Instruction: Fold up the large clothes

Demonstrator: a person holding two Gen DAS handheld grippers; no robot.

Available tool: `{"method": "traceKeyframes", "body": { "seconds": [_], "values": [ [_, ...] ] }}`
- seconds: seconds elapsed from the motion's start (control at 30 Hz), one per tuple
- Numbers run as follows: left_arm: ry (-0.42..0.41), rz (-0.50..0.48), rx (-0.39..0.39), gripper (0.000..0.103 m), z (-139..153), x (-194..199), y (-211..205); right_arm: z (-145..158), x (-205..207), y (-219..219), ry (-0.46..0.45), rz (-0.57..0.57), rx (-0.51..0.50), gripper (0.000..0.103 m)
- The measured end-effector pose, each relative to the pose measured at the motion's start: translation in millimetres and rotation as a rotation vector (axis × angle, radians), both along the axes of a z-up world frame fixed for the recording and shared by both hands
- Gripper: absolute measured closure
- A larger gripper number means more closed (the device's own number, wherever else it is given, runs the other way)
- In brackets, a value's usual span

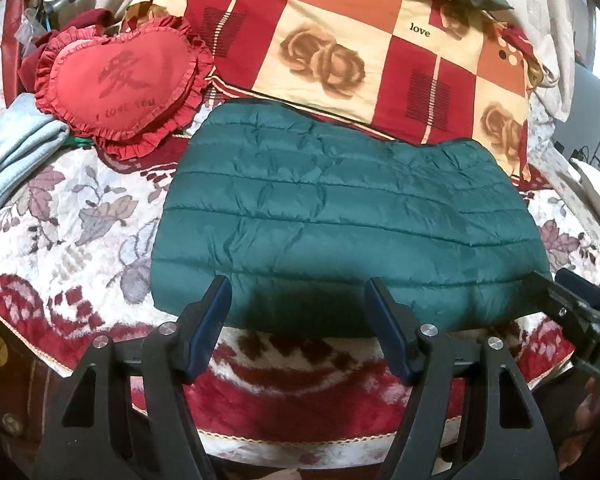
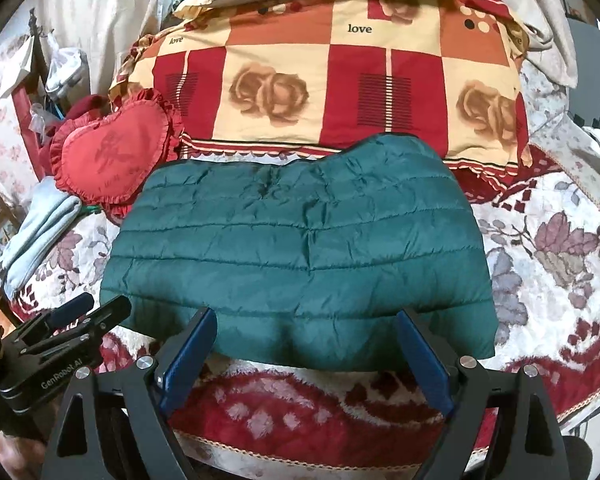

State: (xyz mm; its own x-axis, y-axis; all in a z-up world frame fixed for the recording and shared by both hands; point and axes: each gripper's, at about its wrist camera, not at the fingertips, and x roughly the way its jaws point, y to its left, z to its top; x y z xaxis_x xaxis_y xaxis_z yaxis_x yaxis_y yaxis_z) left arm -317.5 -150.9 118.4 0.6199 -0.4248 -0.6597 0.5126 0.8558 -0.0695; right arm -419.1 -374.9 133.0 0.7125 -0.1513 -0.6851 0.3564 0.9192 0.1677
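Now you are holding both hand-held grippers released: the left hand-held gripper (image 1: pixel 299 294) and the right hand-held gripper (image 2: pixel 306 326) are gripping nothing. The folded jacket (image 1: pixel 340 220) is lying on the bed (image 1: pixel 72 216), near the pillow (image 1: pixel 116 80).

Both fisheye views are evenly, fairly brightly lit. Edges bow and darken into black corners. White glare flares at three o'clock. A soft shadow darkens the folded dark-green quilted puffer jacket (image 1: pixel 340 216) toward six o'clock. Focus stays sharp centrally.
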Motion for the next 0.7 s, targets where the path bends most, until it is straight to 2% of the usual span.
{"method": "traceKeyframes", "body": {
  "seconds": [0.33, 0.7],
  "values": [
    [0.001, 0.013, -0.004, 0.034, -2, -5, -1, 1, 1, 17, 0.01, 0.003, -0.092, 0.014],
    [0.008, 0.01, -0.006, 0.034, -2, -4, -2, 2, -1, 18, -0.004, -0.002, -0.071, 0.014]
  ]
}}
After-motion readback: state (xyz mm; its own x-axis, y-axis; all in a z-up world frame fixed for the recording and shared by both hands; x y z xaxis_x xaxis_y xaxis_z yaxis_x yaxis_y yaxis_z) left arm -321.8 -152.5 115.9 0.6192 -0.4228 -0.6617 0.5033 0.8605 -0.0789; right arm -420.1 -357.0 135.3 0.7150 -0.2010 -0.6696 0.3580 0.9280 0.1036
